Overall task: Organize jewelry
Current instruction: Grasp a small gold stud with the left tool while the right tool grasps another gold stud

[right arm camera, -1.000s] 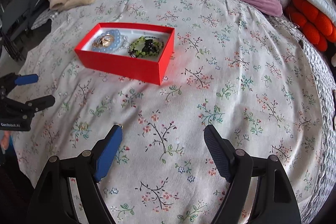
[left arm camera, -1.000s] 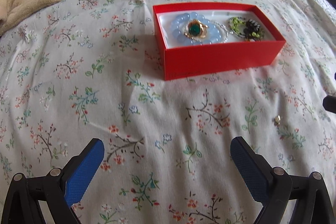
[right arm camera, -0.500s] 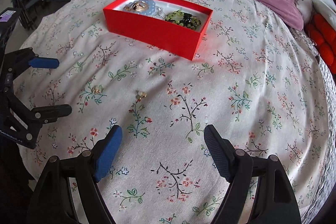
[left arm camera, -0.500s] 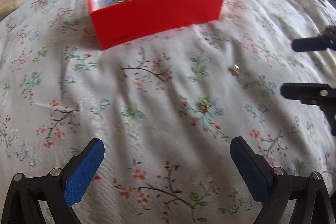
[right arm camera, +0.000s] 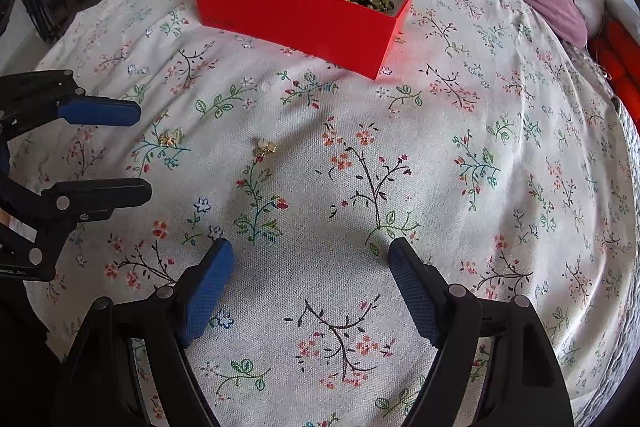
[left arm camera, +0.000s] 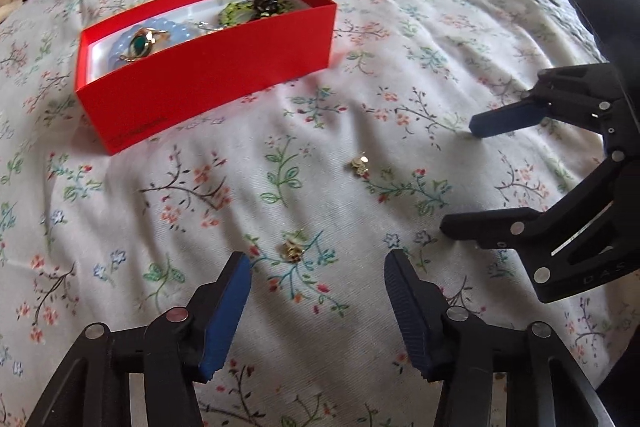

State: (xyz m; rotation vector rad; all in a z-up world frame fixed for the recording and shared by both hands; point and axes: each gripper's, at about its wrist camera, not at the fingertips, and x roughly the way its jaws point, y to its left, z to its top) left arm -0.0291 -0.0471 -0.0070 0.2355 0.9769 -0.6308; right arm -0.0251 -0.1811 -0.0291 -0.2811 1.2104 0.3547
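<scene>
Most of the jewelry is already sitting in the box; two small gold pieces are still lying loose on the bed.

The red box (left arm camera: 208, 67) is resting toward the pillow end of the floral bedspread (left arm camera: 120, 211), holding a pale blue bead bracelet (left arm camera: 176, 31), a green-stone gold ring (left arm camera: 142, 43) and a green and black bracelet (left arm camera: 256, 9). Nearer the foot edge, one gold earring (left arm camera: 292, 251) is lying just ahead of the left gripper (left arm camera: 318, 269), whose jaws have just been closing partway around it, pads not yet touching. The second gold earring (right arm camera: 266, 147) is waiting well ahead of the right gripper (right arm camera: 310, 263), which is hanging wide and empty. Both pickups look left to do.
</scene>
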